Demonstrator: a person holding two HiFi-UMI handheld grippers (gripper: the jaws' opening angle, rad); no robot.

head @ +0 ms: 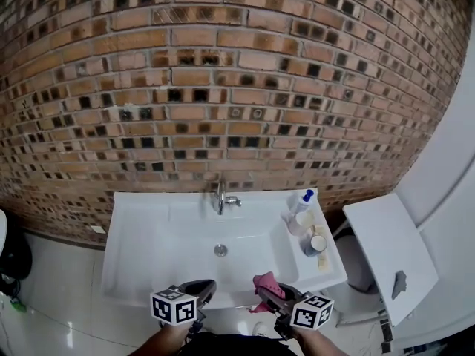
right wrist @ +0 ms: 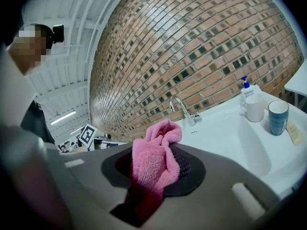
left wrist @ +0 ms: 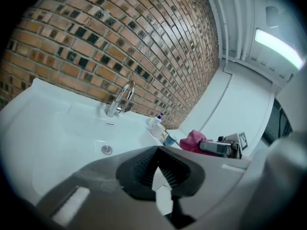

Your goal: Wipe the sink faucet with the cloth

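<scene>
Grips the pink cloth (right wrist: 156, 159) in the right gripper (head: 271, 295), pads clamped on it, wad bulging out past the tips. Holds the left gripper (head: 202, 289) pressed together on nothing, just beside the right. Hovers both at the front rim of the sink (head: 133, 228). Finds the faucet (head: 221, 197) across the basin, mid back rim, against the brick wall (head: 223, 87); stands upright, spout arching toward the basin. Lies ahead, slightly left of the cloth side, slightly right of the empty one, about equally near both. Probably needs a forward reach with the right, a touch leftward. Leaves the soap bottle (head: 302, 201) and cup (head: 314, 245) on the right ledge, off that line.
</scene>
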